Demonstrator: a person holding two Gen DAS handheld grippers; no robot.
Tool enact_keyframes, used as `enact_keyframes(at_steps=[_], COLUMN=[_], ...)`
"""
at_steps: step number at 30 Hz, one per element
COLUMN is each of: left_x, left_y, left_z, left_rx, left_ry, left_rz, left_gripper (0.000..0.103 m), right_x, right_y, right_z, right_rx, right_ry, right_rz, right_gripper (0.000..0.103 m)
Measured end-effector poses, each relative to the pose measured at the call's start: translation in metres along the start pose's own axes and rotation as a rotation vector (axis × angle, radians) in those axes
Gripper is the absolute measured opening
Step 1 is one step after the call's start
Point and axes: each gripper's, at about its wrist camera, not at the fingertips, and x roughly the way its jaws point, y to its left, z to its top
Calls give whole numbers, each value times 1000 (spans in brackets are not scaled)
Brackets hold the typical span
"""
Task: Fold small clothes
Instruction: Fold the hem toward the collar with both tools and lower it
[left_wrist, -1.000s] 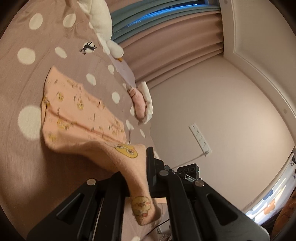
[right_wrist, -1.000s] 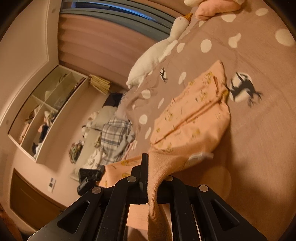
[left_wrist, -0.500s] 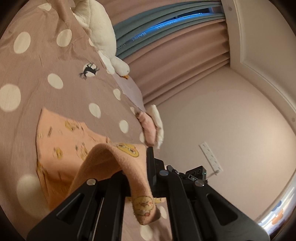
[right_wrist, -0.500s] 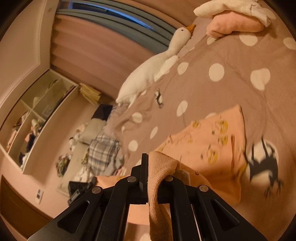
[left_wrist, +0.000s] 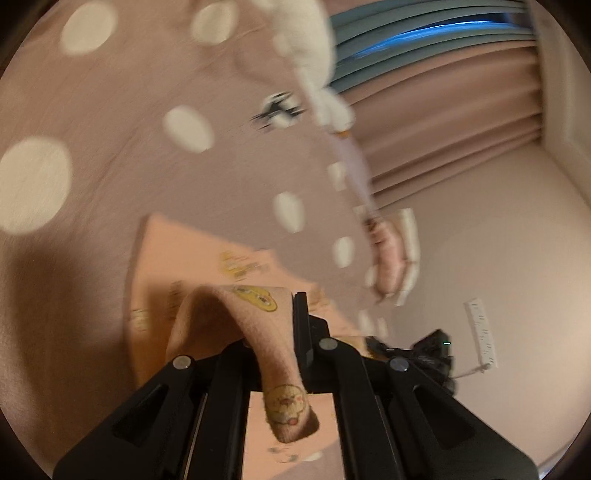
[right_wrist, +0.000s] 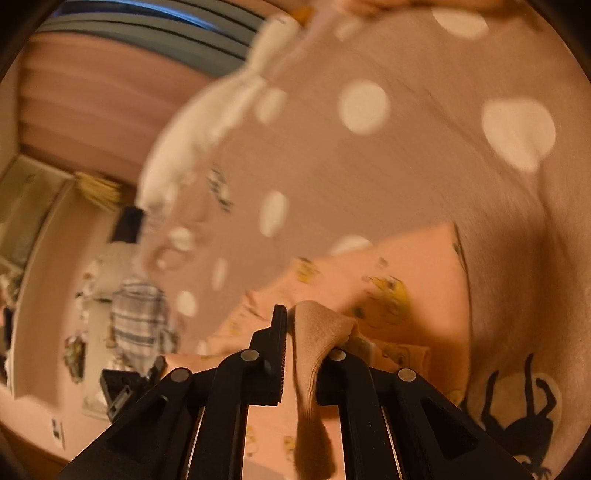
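Note:
A small peach garment with yellow cartoon prints (left_wrist: 192, 266) lies on the bed, partly folded. My left gripper (left_wrist: 275, 332) is shut on one lifted edge of it; the cloth arches up from the bed and a flap hangs down between the fingers. My right gripper (right_wrist: 306, 332) holds another edge of the peach garment (right_wrist: 406, 273); a fold is draped against its right finger, and the left jaw stands a little apart from the cloth. Both views are blurred.
The bed cover (left_wrist: 110, 129) is mauve with white dots. A white plush goose (left_wrist: 317, 55) lies near the curtains, also in the right view (right_wrist: 207, 122). Folded pink and white clothes (left_wrist: 395, 254) sit at the bed's edge. A plaid cloth (right_wrist: 140, 321) lies beside the bed.
Both grippers have carried the held edges forward over the garment, folding it onto itself. The flat part of the garment now sits lower and closer in both views.

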Motion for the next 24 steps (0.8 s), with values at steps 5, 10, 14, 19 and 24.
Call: enact_keyframes(at_steps=[5, 10, 14, 19, 24], left_x=[5, 14, 15, -6, -26], left_y=[19, 33, 35, 36, 33], left_z=[7, 24, 41, 55, 45], left_rx=[-72, -233, -280, -291, -225], left_ry=[40, 26, -35, -125, -120], left_rz=[-2, -64, -2, 37, 88], left_gripper=[0, 6, 29, 59, 59], right_x=[3, 9, 12, 4, -31], right_y=[-8, -16, -34, -67, -84], right_z=[-6, 3, 25, 31, 27], right_rx=[40, 180, 319, 436, 433], right_ry=[147, 207, 77, -64, -201], right_rz=[37, 223, 329, 330, 342], right_gripper=[44, 48, 58, 62, 64])
